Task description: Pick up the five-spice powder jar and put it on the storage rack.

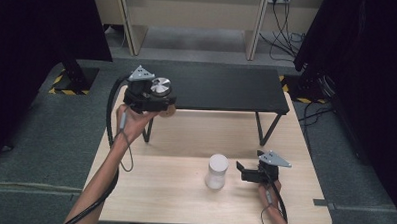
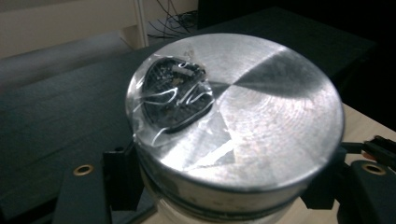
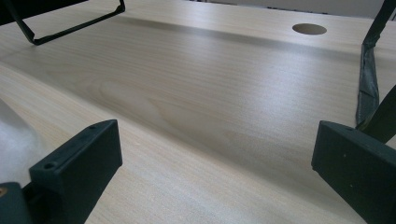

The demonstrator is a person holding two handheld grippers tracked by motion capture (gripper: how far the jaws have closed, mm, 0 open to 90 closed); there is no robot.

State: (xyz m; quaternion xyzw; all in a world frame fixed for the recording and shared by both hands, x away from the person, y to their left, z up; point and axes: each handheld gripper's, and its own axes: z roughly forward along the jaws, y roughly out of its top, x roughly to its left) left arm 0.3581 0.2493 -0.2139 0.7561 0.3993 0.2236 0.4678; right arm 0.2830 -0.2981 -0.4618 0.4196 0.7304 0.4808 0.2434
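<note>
Left fingers (image 2: 224,186): closed about as far as they go on the jar (image 2: 233,200), my pads pressing its sides just under the metal lid (image 2: 243,107), one either side.
Jar in my fingers: held upright above the near left edge of the black shelf (image 1: 222,88), clear of the desk (image 1: 173,201); in the high view the left fingers (image 1: 162,103) carry it with the lid (image 1: 160,86) facing up.
On the lid: a dark netted patch under clear tape (image 2: 175,95), stuck off-centre on the side away from my right pad.
Jar contents: I cannot tell; the lid covers the mouth and the pale body below my pads is barely in sight.
Doing this step well: I judge I am carrying the jar to the shelf, so I keep it level, keep the pressure steady, clear the shelf edge before going across, and loosen only once its base sits flat.
Right fingers (image 3: 210,177): wide open, holding nothing, bare desk between them.
White cylinder (image 1: 217,171): stands upright on the desk just beyond my right fingers (image 1: 240,169), apart from them; top closed, contents unseen.
</note>
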